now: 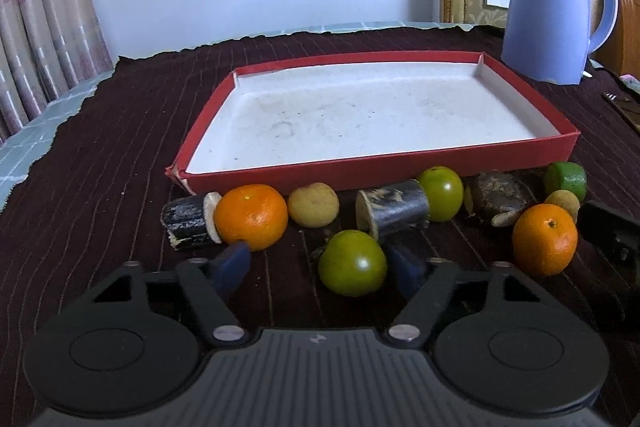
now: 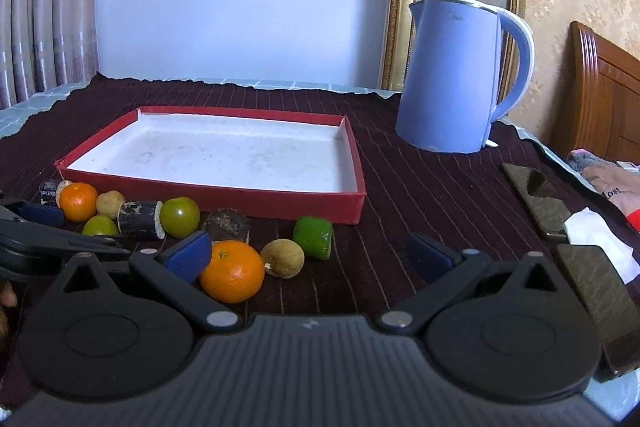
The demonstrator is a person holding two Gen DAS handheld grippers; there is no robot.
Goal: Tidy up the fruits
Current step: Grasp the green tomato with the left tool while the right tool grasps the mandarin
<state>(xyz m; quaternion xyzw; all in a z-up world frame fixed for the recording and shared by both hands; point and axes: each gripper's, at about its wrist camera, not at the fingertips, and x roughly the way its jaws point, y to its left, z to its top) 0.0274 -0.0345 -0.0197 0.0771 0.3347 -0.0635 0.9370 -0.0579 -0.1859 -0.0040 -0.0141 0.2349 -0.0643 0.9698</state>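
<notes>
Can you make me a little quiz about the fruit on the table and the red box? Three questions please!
1. True or false: the red tray already has fruit in it.
2. Which fruit sits between the fingers of the left gripper? A) an orange B) a green round fruit C) the cut lime
3. Fill in: the tall blue thing behind the tray is a ____.

Key:
1. False. The tray is empty; all the fruit lies on the dark cloth in front of it.
2. B, the green round fruit. The fingers are open around it, not squeezing.
3. Kettle.
</notes>
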